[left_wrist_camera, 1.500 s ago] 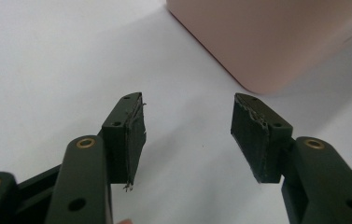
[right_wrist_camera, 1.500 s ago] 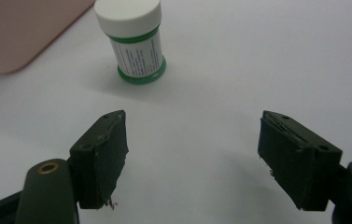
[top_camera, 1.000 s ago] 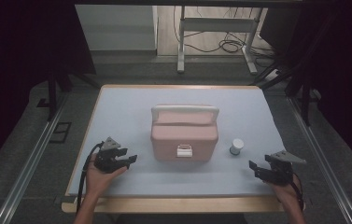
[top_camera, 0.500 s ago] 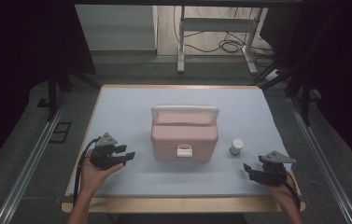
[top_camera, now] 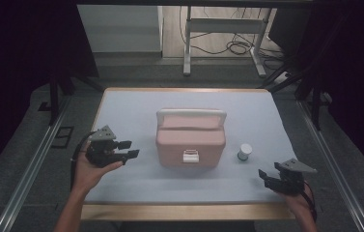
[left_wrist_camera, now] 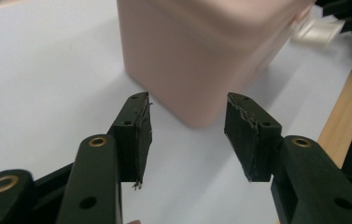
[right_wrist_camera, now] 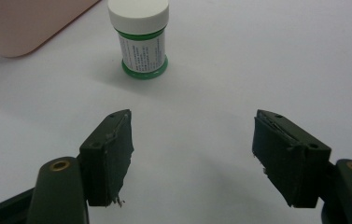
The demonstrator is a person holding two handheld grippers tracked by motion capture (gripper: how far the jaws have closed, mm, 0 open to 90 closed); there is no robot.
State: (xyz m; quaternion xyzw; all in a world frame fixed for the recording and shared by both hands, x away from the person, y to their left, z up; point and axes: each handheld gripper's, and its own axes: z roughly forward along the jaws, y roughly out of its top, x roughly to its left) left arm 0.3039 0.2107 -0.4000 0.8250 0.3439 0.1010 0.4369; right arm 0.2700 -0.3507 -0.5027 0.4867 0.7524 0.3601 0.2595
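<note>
A pink lidded box [top_camera: 190,140] with a white handle [top_camera: 191,115] and a white front latch [top_camera: 190,156] stands in the middle of the pale mat. A small white-capped jar [top_camera: 244,152] with a green base sits just right of it. My left gripper [top_camera: 129,149] hovers left of the box, pointing at it. It is open, its jaws have just been closing a little, and nothing is between them. In the left gripper view the box's corner [left_wrist_camera: 201,51] lies just beyond the gripper [left_wrist_camera: 187,123]. My right gripper [top_camera: 262,176] is open near the front right, and the jar [right_wrist_camera: 141,39] stands ahead of the gripper [right_wrist_camera: 192,140].
The mat [top_camera: 136,111] covers a wooden table whose front edge [top_camera: 184,211] runs close under both hands. Metal rails [top_camera: 30,169] flank the table. A desk frame and cables [top_camera: 232,46] stand on the floor behind.
My left gripper has lifted off the mat and sits higher beside the box. My right gripper has shifted slightly toward the front edge.
</note>
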